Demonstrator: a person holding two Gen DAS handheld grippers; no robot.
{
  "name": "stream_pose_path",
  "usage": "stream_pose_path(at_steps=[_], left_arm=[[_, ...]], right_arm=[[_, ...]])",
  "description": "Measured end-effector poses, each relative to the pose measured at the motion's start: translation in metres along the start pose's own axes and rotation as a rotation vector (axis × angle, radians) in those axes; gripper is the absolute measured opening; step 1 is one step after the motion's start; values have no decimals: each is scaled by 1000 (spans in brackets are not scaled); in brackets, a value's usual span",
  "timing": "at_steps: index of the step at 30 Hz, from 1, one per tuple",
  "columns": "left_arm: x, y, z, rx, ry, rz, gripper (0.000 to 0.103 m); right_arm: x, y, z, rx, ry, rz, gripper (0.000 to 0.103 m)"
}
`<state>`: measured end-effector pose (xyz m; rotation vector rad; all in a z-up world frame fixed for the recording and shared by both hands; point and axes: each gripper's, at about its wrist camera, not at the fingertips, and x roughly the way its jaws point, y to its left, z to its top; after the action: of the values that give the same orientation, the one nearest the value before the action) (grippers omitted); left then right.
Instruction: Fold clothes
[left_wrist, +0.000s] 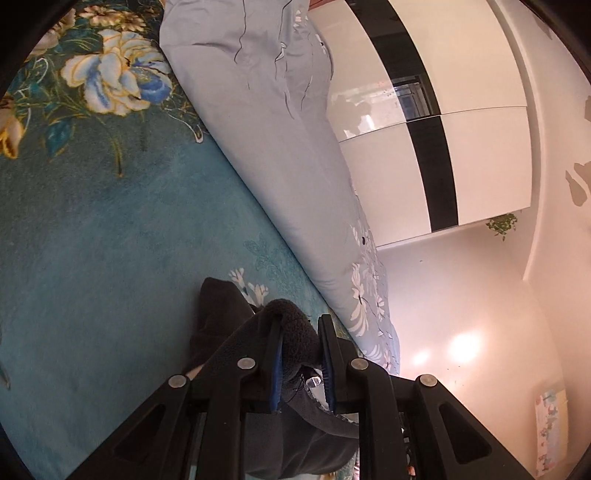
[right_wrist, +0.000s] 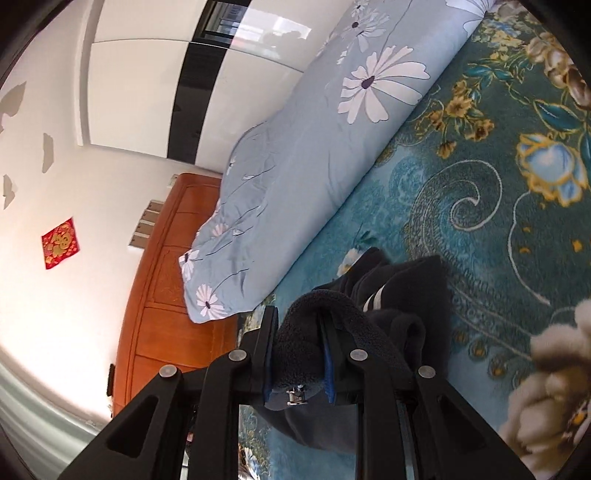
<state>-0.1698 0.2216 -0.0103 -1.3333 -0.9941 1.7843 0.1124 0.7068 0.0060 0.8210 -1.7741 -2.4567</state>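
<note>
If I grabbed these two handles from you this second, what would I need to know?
Left gripper: shut on a bunch of the dark fleece garment.
Right gripper: shut on the same dark fleece garment.
The rest of it trails onto the teal floral blanket, beside the rolled grey flowered quilt.
Done: both grips taken.
Left: no neat fold shows yet; spread it out, fold, set down.

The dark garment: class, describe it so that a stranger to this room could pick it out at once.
Start at the teal floral blanket spread over the bed, beside the rolled pale-blue daisy quilt. Near the quilt's edge lies a dark garment, with both grippers, left and right, shut on its fleecy edge. It is the only plain dark thing there, with small white stripes.
</note>
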Motion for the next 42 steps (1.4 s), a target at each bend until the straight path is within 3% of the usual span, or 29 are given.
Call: stream_pose_path(at_steps=[5, 11, 17, 19, 20, 23, 24, 31, 34, 38, 40, 41, 42], left_arm=[[52, 28, 23, -50, 32, 86, 19], [85, 60, 27, -76, 93, 112, 20], [89, 80, 25, -172, 121, 39, 23], [84, 78, 24, -172, 114, 17, 29], [79, 74, 25, -165, 96, -1, 31], [60, 60, 28, -136, 23, -68, 53], [53, 55, 29, -126, -2, -93, 60], [53, 42, 13, 52, 69, 64, 63], [63, 49, 3, 97, 121, 117, 63], [76, 55, -10, 155, 185, 176, 61], [78, 51, -11, 173, 178, 182, 61], [78, 49, -11, 183, 172, 187, 60], [79, 46, -11, 192, 165, 192, 51]], right_arm=[[43, -32, 23, 62, 41, -98, 22], [51, -43, 27, 69, 58, -129, 22], [57, -50, 30, 69, 73, -155, 23], [58, -53, 31, 69, 78, -163, 25], [59, -54, 32, 69, 80, -167, 31], [48, -48, 32, 22, 56, -183, 63], [44, -46, 31, 3, 45, -189, 64], [14, -32, 27, -123, -14, -232, 64], [19, -50, 13, -128, 48, -252, 64], [34, -66, 1, -84, 107, -202, 64], [40, -68, -4, -73, 122, -185, 64], [41, -68, -5, -72, 121, -177, 63], [41, -66, -6, -77, 121, -170, 62]])
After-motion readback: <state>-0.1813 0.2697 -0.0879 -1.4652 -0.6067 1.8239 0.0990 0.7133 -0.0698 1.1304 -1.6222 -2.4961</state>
